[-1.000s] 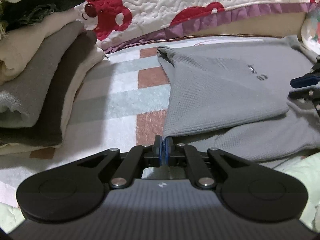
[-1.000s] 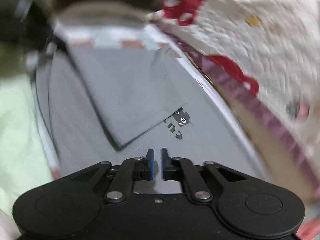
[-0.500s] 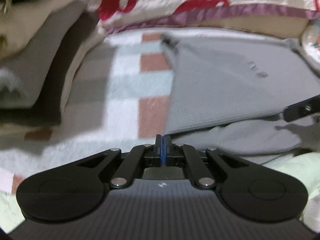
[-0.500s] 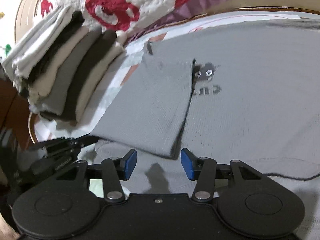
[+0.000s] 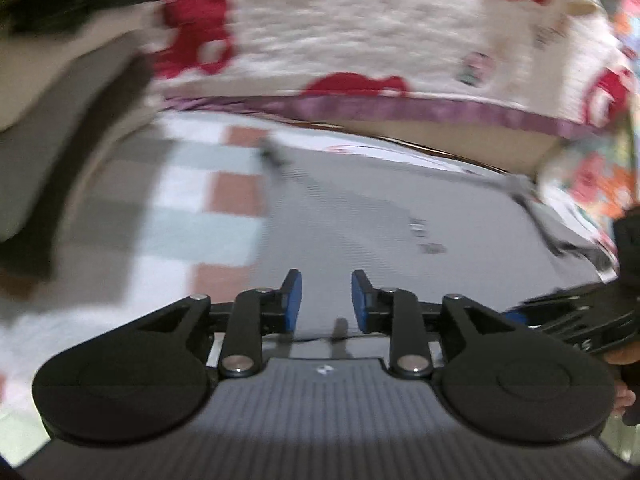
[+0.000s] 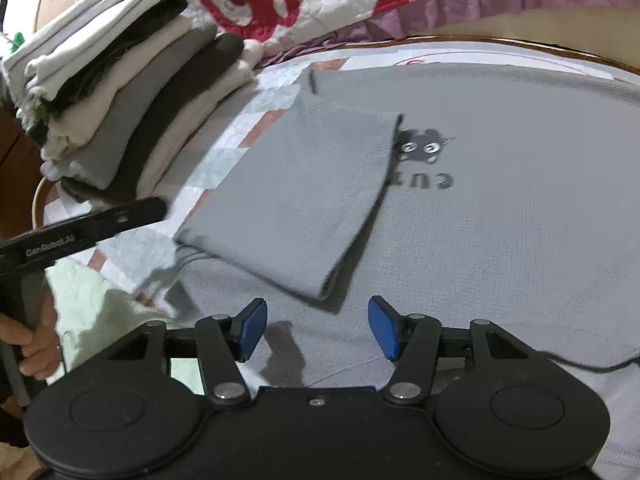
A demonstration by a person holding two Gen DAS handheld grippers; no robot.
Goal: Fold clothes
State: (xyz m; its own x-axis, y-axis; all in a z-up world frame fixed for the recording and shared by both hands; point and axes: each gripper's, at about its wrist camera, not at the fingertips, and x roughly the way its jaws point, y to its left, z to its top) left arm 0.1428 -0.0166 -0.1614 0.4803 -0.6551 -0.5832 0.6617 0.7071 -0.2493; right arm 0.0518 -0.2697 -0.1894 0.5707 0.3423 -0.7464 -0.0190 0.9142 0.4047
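The gray shirt (image 6: pixel 500 216) lies flat on the checked blanket (image 6: pixel 256 116), with its left sleeve (image 6: pixel 296 196) folded in over the body. A second ago the left gripper (image 5: pixel 326 300) was pressed together; now its blue fingers are spread apart and hold nothing. The right gripper (image 6: pixel 318 328) has spread wider too and hangs empty just near the sleeve's end. So this fold looks done. The left view is blurry, and the shirt's right side is cut off.

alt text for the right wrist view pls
A grey shirt lies flat on a checked bedspread, one sleeve folded over it. The open right claw hovers at its near edge; folded clothes are stacked at left.
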